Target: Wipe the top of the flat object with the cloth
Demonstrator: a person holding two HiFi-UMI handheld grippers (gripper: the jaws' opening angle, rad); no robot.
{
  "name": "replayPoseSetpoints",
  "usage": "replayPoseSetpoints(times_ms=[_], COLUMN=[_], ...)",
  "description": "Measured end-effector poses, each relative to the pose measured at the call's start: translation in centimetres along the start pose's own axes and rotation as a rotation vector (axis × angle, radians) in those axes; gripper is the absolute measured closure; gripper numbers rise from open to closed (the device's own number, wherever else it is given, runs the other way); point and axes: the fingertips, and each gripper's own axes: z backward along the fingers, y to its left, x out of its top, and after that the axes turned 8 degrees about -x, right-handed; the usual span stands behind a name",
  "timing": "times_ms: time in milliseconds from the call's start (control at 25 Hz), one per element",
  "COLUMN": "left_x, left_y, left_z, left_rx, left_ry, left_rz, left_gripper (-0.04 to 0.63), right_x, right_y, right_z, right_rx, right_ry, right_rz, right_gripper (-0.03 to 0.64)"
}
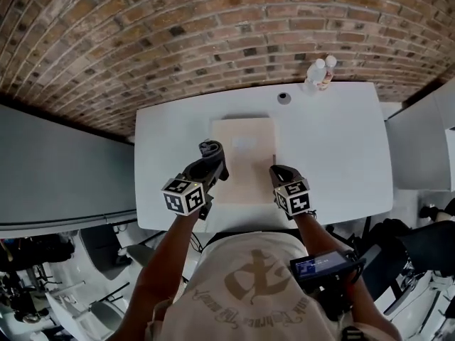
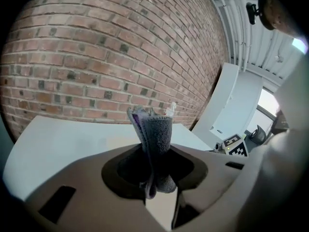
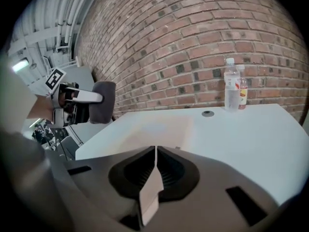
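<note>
Table (image 1: pixel 341 141): white, set against a brick wall (image 1: pixel 178 34).
Flat object (image 1: pixel 245 144): pale, at the table's middle, reaching its near edge.
Left gripper (image 2: pixel 153 178): clamped on the cloth, over the flat object's left edge.
Right gripper (image 3: pixel 155 153): jaws together, at the flat object's right edge.
Cloth (image 2: pixel 155 134): grey, folded, upright.

Bare table (image 1: pixel 341 148) fills the right half of the head view, a wide lane beside the flat board (image 1: pixel 244 158); a narrower bare strip runs down the board's left. At the far edge, upper centre, a small dark round thing (image 1: pixel 284 98) and two bottles (image 1: pixel 321 73) stand close to the brick wall (image 1: pixel 178 34), which closes that side. Over the board, the left gripper (image 1: pixel 212 151) with its cloth (image 1: pixel 209 146) and the right gripper (image 1: pixel 274 169) flank an open middle
</note>
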Motion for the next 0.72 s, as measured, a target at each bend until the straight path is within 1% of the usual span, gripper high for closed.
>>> replayPoseSetpoints(times_ms=[80, 120, 160, 200, 320, 440, 560, 720], left_x=[1.2, 1.8, 2.4, 2.9, 4.7, 6.1, 7.2, 7.5], left_y=[0.3, 0.4, 0.6, 0.7, 1.1, 1.9, 3.0, 4.0], left_z=[-1.6, -2.5, -3.5, -4.5, -7.6, -10.5, -13.8, -17.7], left_rx=[-0.017, -0.024, -0.032, -0.041, -0.065, -0.077, -0.097, -0.141], left_ry=[0.029, 0.045, 0.063, 0.08, 0.127, 0.169, 0.221, 0.314], left_rz=[-0.046, -0.071, -0.096, -0.117, -0.154, -0.159, -0.147, -0.123], left_gripper=[0.468, 0.468, 0.468, 0.468, 0.468, 0.468, 0.468, 0.468], right_x=[-0.1, -0.2, -0.3, -0.2, -0.4, -0.8, -1.4, -2.1], right_y=[-0.8, -1.1, -1.4, -1.7, -2.5, -2.8, -3.0, -2.7], right_z=[-0.8, -1.3, -1.8, -2.2, -3.3, -4.3, -5.1, -5.1], right_rx=[-0.03, -0.039, -0.047, -0.057, -0.099, -0.108, -0.104, -0.103], right_ry=[0.024, 0.038, 0.05, 0.059, 0.082, 0.118, 0.17, 0.203], right_rz=[-0.022, -0.036, -0.051, -0.066, -0.113, -0.136, -0.146, -0.17], right_gripper=[0.592, 0.566, 0.499, 0.471, 0.459, 0.442, 0.439, 0.44])
